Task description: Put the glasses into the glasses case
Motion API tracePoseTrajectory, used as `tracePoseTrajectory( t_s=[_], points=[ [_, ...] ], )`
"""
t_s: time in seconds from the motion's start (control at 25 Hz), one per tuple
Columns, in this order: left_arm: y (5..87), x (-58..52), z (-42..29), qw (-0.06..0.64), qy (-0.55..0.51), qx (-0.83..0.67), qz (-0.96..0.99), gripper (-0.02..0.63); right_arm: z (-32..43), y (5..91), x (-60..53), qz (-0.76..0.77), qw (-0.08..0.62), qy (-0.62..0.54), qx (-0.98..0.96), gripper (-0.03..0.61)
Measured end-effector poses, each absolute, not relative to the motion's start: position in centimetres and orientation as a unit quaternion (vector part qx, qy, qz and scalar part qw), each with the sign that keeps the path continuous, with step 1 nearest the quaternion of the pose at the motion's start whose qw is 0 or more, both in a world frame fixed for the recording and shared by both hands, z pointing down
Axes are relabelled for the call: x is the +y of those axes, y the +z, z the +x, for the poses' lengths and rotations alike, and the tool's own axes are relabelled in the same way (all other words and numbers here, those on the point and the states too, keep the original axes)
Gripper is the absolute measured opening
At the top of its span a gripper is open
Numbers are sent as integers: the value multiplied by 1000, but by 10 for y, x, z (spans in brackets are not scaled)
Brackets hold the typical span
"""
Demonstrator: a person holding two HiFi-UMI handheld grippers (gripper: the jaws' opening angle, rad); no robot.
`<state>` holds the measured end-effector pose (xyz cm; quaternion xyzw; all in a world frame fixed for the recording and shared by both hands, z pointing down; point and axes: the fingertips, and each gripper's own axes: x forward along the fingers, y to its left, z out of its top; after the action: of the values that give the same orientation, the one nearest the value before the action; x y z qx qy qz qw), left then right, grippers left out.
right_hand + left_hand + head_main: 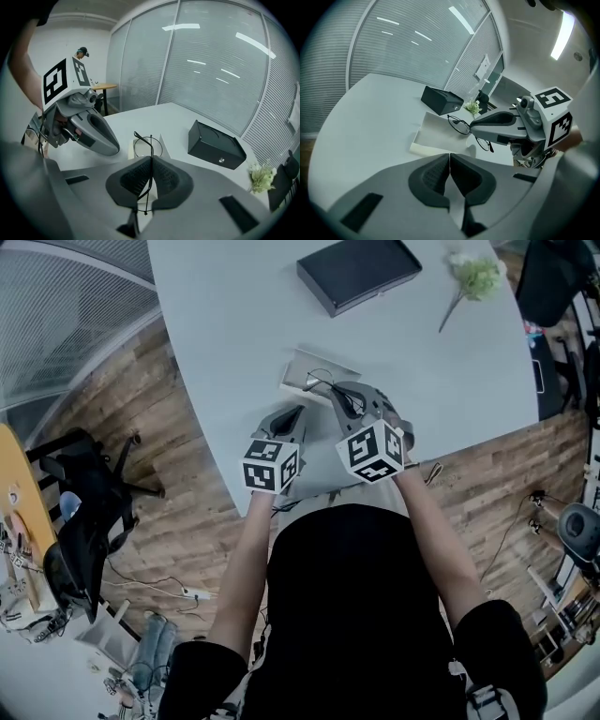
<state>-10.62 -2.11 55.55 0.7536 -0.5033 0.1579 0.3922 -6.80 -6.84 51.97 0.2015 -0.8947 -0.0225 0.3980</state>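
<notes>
Behind the right gripper (472,125), glasses (458,125) half hidden, by the case (436,136).

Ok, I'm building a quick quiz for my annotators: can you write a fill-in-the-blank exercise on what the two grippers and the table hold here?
1. The right gripper is shut on the ___.
2. Between the shut jaws of the left gripper there is ___.
3. The glasses case lies ___ on the table.
4. The box beyond the case is ___ in colour.

Missing words: glasses; nothing; open; black.
</notes>
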Motion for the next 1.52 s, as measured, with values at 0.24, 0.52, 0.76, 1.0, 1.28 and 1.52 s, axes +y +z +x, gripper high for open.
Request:
tracePoseTrajectory(
  t_s=[0.24, 0.52, 0.76, 1.0, 1.28, 1.52],
  points=[
    [561, -24, -117, 403, 147, -505, 749, 25, -92, 533, -70, 184, 409, -31, -893, 26],
    [568, -26, -123, 410, 142, -504, 747, 25, -105, 550, -78, 171, 429, -49, -886, 26],
    [571, -28, -125, 415, 142, -501, 746, 25, -110, 566, -84, 166, 443, -62, -879, 26],
    [573, -29, -125, 419, 141, -499, 745, 25, -111, 578, -88, 162, 456, -70, -872, 26],
    [573, -29, -125, 421, 142, -499, 744, 25, -112, 586, -88, 154, 462, -85, -870, 27],
    [575, -28, -128, 421, 144, -501, 742, 25, -116, 589, -86, 139, 462, -98, -870, 28]
  ],
)
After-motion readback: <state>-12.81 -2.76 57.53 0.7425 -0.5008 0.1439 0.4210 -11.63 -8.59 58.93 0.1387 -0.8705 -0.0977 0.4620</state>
